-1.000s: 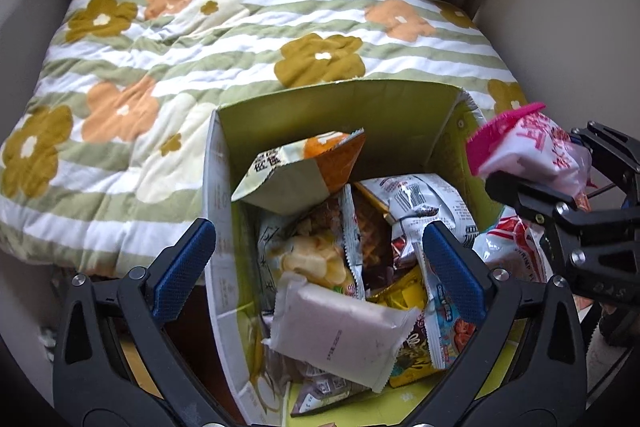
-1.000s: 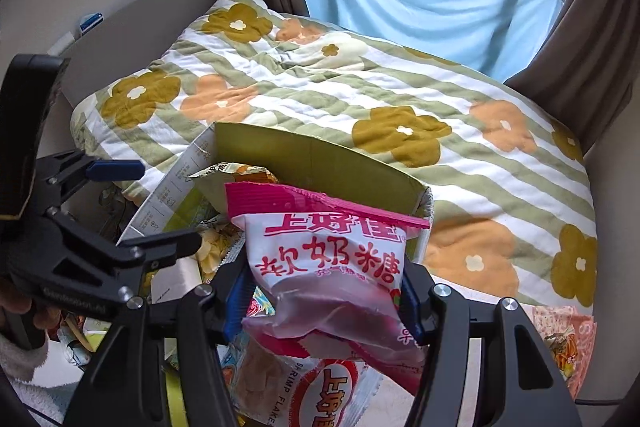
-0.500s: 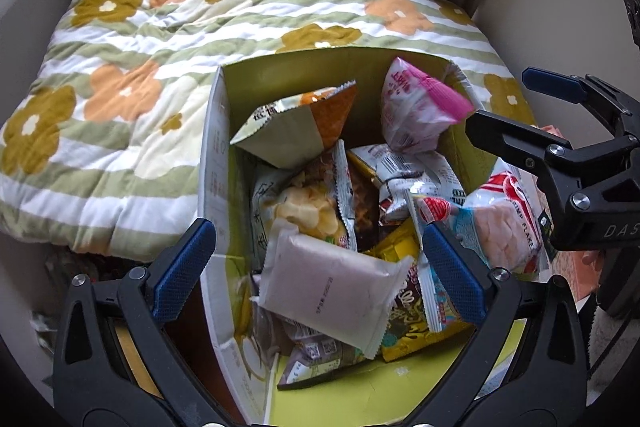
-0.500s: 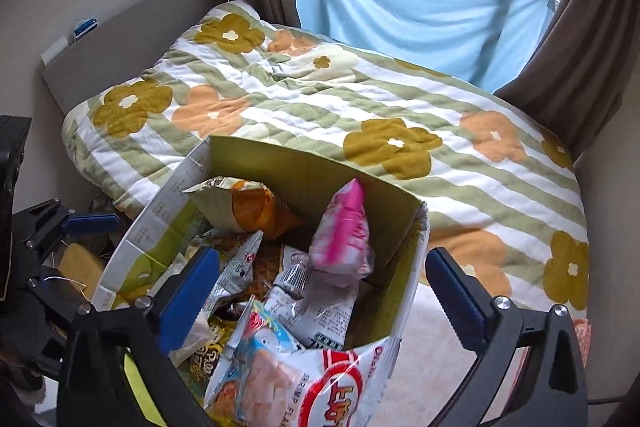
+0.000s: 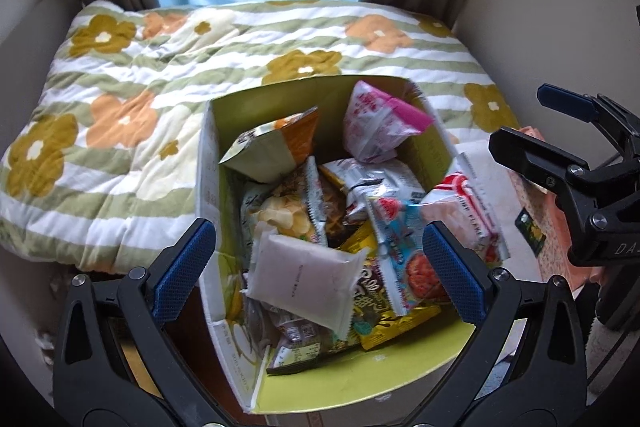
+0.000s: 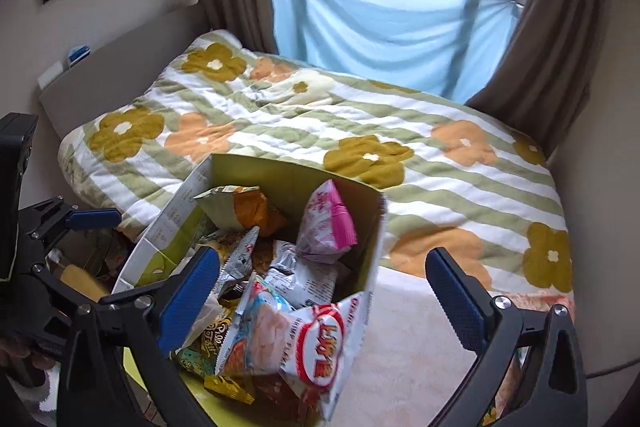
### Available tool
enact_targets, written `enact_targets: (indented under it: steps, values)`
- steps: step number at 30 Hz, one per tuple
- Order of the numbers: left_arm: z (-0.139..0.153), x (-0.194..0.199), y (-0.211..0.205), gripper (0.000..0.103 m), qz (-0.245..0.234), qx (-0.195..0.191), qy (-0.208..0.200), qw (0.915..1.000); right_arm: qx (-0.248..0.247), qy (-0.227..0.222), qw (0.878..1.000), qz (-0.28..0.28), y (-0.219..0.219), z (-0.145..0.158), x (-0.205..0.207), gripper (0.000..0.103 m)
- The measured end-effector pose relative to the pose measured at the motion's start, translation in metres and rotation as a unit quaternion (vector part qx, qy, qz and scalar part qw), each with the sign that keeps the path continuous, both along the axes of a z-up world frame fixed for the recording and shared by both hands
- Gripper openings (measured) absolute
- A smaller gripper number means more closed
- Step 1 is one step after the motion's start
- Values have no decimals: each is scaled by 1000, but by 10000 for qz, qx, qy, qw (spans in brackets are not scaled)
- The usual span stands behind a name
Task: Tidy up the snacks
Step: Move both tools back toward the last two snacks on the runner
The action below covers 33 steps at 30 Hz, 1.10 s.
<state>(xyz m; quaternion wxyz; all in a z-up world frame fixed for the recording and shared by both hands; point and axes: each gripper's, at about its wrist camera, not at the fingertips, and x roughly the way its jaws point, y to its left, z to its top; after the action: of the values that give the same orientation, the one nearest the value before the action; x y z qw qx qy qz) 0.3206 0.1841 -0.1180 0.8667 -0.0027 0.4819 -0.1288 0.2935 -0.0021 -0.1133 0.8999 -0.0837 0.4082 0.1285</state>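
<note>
Snack packs: about eight in one box (image 5: pixel 420 379); two grippers spread, empty.

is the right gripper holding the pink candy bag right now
No, the right gripper is open and empty, and the pink candy bag sits inside the cardboard box.

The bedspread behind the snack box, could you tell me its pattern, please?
The bedspread has green and white stripes with mustard and orange flowers, clearest in the right wrist view.

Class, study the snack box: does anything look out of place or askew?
Yes. The shrimp flakes bag hangs over the box's torn, flattened right wall rather than lying inside. The pink candy bag stands tilted in the far corner.
</note>
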Motion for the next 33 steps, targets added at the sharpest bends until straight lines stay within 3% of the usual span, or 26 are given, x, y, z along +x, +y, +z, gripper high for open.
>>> enact_targets:
  steps: [11, 18, 23, 33]
  values:
    - [24, -17, -79, 103, -1004, -247, -234, 9944, 77, -295, 9930, -1137, -78, 25, -51, 102]
    - [28, -27, -153, 103, -1239, -111, -315, 9917, -12, -393, 9864, -1598, -154, 32, -73, 102]
    - [19, -37, -218, 103, -1147, -42, -276, 9930, -19, -305, 9891, -1440, -220, 21, -74, 102]
    - [-32, -41, -345, 103, -155, 14, 383, 9991, 146, 199, 9975, -660, -336, -14, -44, 102]
